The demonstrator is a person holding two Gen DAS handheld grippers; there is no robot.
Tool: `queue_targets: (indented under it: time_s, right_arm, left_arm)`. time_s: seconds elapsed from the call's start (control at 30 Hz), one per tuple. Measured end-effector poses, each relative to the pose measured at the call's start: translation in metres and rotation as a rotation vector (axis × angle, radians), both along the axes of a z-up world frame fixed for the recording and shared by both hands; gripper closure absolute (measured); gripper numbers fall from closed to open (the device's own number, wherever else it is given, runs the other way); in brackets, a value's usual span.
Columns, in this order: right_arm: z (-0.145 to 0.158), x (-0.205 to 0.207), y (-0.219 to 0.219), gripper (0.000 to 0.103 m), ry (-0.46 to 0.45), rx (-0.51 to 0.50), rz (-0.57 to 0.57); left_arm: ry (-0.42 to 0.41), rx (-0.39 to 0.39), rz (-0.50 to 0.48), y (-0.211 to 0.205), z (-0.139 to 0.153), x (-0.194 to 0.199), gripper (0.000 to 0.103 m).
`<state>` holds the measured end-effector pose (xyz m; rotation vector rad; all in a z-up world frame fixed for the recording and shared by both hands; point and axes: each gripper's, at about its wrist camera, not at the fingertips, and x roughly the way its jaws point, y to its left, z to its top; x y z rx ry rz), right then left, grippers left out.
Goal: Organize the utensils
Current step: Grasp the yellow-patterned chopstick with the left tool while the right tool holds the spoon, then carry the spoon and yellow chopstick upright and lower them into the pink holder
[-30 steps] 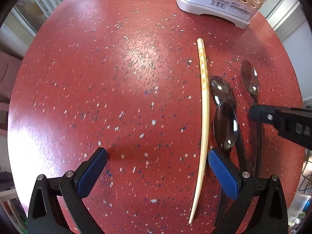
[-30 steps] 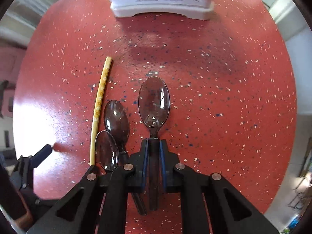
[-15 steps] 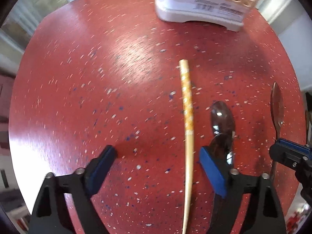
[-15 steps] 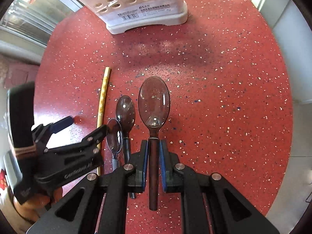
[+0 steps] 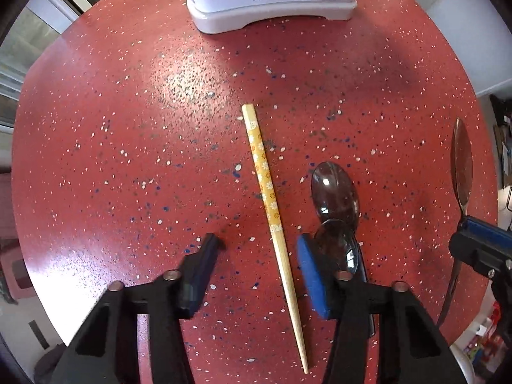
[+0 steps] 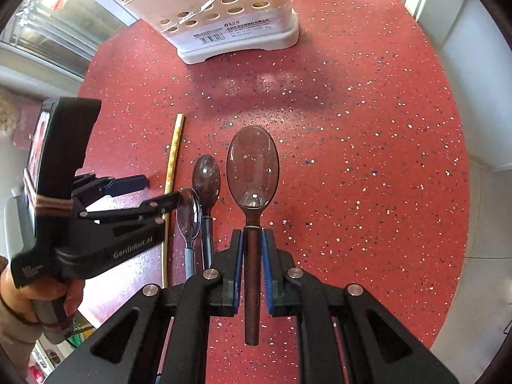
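Observation:
My right gripper [image 6: 251, 256] is shut on the handle of a large dark spoon [image 6: 252, 166] and holds it above the red table; it shows edge-on in the left wrist view [image 5: 460, 166]. My left gripper [image 5: 259, 252] is open, its fingers straddling a yellow flower-patterned chopstick [image 5: 272, 220] that lies on the table, also seen in the right wrist view [image 6: 172, 160]. Two smaller dark spoons [image 5: 336, 192] lie overlapping just right of the chopstick, also in the right wrist view [image 6: 206, 179]. A white perforated utensil holder [image 6: 224, 19] stands at the far side, also in the left wrist view [image 5: 272, 0].
The round red speckled table [image 6: 368, 128] ends at its rim on all sides. Windows and a wall lie beyond it. The utensil holder holds some utensils, only partly visible.
My right gripper has lifted the large spoon off the table and raised it. My left gripper has moved forward over the chopstick and its fingers have narrowed around it.

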<state>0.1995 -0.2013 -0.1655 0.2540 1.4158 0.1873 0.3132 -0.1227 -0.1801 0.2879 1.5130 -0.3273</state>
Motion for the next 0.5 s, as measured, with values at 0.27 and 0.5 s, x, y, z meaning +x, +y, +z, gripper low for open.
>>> queue_targets:
  time_s: [0.27, 0.5]
  right_arm:
    - [0.001, -0.003, -0.004, 0.091, -0.025, 0.011, -0.003]
    - [0.011, -0.006, -0.011, 0.091, -0.060, 0.044, -0.008]
  left_arm:
    - [-0.063, -0.068, 0.037, 0.002, 0.010, -0.003, 0.066]
    - [-0.170, -0.150, 0.110, 0.015, 0.038, -0.008, 0.066]
